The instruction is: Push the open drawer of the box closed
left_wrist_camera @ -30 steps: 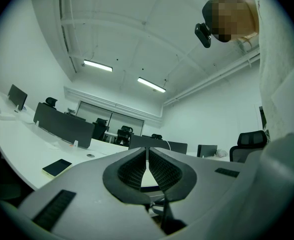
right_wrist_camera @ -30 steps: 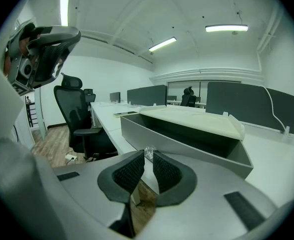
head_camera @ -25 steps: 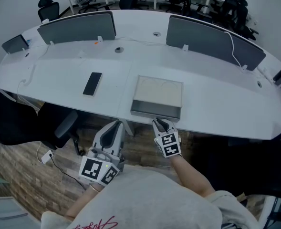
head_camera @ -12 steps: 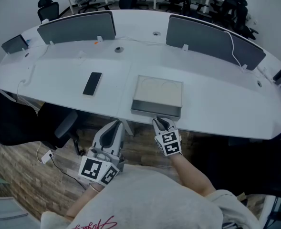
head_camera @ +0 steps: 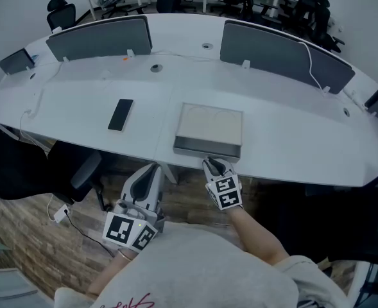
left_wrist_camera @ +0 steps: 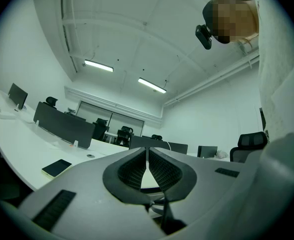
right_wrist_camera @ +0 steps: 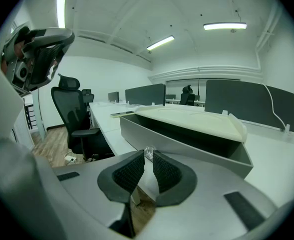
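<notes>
1. On the near edge of the white desk [head_camera: 285, 140], the box [head_camera: 210, 126] is seen, with its drawer [head_camera: 207, 149] drawn out partway toward 6 o'clock.
2. Square black-and-white markers are borne on each gripper's cube [head_camera: 224, 193]. Red script on the grey garment [head_camera: 208, 268] is cut off by the lower edge of the head view.
3. The box top is cream, matt and flat, with two faint rings marked on it. The drawer is a smooth, dark-grey rectangular tray.
4. The right gripper [head_camera: 212, 165] is held at the drawer front, at 6 o'clock of the box. Its dark gridded pads [right_wrist_camera: 129, 173] are left narrowly parted, and a small clear knob [right_wrist_camera: 148, 153] appears to be pinched at their tips.
5. The left gripper [head_camera: 153, 169] is held below the desk edge at 8 o'clock of the box, over the wood floor [head_camera: 22, 249]. Its pads are pressed together at the tips.
6. A flat black phone [head_camera: 120, 114] is laid at 9 o'clock of the box, well apart from it.
7. Against half a second ago, the drawer is seen to stand out as far as before, with the right gripper at the same spot on it. The whole scene is shifted slightly upward in the head view.
</notes>
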Demonstrator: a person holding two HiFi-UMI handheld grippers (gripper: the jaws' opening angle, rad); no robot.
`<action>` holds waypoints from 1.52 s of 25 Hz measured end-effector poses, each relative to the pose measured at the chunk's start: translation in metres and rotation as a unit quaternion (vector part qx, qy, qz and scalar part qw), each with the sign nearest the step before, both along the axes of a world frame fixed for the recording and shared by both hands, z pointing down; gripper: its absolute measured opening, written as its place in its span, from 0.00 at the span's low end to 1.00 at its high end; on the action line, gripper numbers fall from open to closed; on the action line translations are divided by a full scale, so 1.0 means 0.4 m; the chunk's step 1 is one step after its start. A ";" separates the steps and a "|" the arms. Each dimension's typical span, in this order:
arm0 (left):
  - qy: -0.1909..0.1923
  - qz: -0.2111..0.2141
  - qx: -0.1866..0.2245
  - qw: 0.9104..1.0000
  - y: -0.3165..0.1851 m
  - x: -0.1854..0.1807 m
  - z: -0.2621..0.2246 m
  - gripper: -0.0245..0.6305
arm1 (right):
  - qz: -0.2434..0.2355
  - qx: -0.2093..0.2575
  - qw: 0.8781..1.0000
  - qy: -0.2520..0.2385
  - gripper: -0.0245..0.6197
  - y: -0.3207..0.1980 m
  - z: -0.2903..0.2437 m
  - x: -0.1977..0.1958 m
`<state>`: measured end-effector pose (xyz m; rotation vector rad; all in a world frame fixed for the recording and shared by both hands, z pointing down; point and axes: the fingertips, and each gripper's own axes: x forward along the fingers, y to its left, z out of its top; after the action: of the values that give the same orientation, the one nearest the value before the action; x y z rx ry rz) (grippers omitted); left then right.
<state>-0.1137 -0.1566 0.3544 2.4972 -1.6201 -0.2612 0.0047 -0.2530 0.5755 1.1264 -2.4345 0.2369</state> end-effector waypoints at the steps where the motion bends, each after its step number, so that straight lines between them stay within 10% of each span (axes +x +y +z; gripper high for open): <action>1: 0.000 0.000 0.000 1.000 -0.001 -0.001 -0.001 0.08 | 0.000 0.000 1.000 0.000 0.14 -0.001 0.000 0.000; 38: 0.014 -0.003 0.000 1.000 -0.026 -0.021 0.001 0.08 | 0.010 -0.027 1.000 0.005 0.14 -0.040 0.003 0.007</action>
<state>-0.1222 -0.1670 0.3548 2.4768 -1.6177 -0.2960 0.0073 -0.2690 0.5768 1.1270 -2.3950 0.3003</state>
